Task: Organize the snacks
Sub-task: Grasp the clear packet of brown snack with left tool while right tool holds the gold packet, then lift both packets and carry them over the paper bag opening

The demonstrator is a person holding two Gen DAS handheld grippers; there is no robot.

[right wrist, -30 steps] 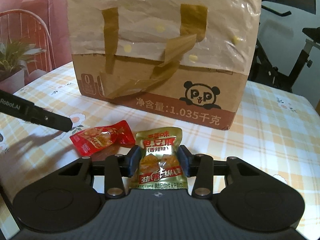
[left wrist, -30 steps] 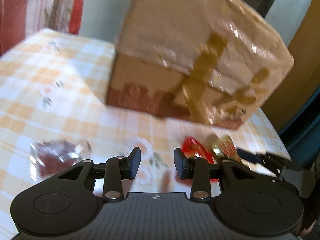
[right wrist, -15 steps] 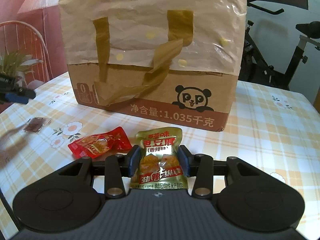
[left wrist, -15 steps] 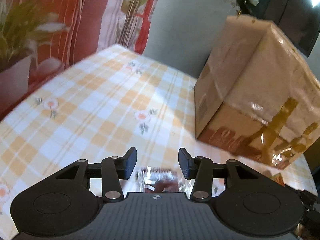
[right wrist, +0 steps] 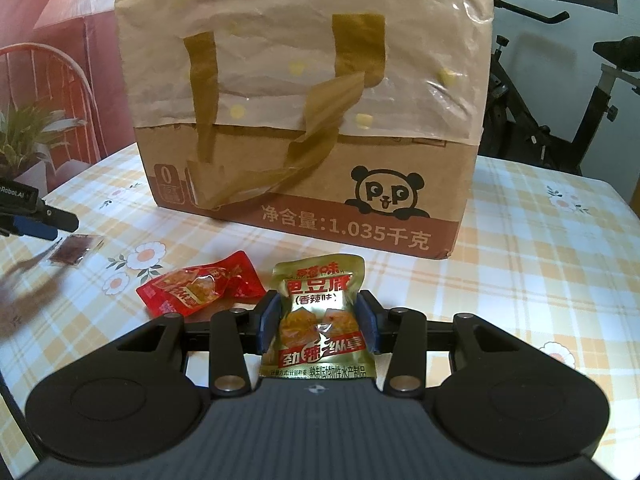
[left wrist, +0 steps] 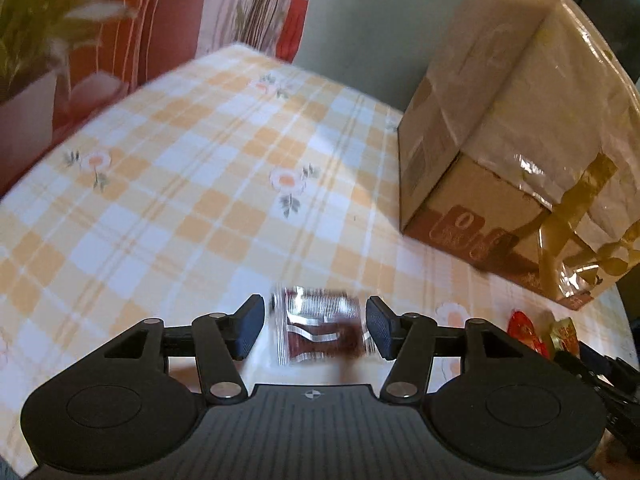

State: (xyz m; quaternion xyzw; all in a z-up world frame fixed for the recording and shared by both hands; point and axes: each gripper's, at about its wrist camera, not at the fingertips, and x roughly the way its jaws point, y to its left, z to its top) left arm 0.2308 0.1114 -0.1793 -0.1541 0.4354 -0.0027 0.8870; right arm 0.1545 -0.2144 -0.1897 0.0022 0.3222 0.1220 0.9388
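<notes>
Step in hand: left gripper (left wrist: 315, 328) was lining up on a dark red snack sachet (left wrist: 322, 330), which lay flat on the tablecloth (left wrist: 168, 184) between its fingers; the jaws were opening and the pads stood clear of the sachet's edges on both sides
Right gripper: right gripper (right wrist: 318, 322) was pinching a gold spicy tofu packet (right wrist: 319, 320), pads pressed on both side edges, the packet's printed face up toward the camera
Other snack: a red snack packet (right wrist: 200, 286) lay on the cloth just ahead and to the left of the right gripper, close beside the gold one
Sachet from the right view: the same dark sachet (right wrist: 74, 249) lay far to the left, under the tip of the left gripper
Next move, as a judgement: the left gripper probably needed to lower over the sachet and close on its thin edges; a flat, slippery sachet could slide or buckle rather than lift
Progress, as a judgement: early, with three snacks out on the cloth and none visibly stowed
Box: a taped cardboard carton (right wrist: 312, 128) with a panda print stood ahead of the right gripper, and ahead and to the right of the left one
Surface: yellow and white checked cloth with flowers
Room: red-patterned curtain (left wrist: 168, 12) and potted plant (right wrist: 28, 140) beyond the table's left side; exercise bike (right wrist: 560, 92) behind the carton, to the right
</notes>
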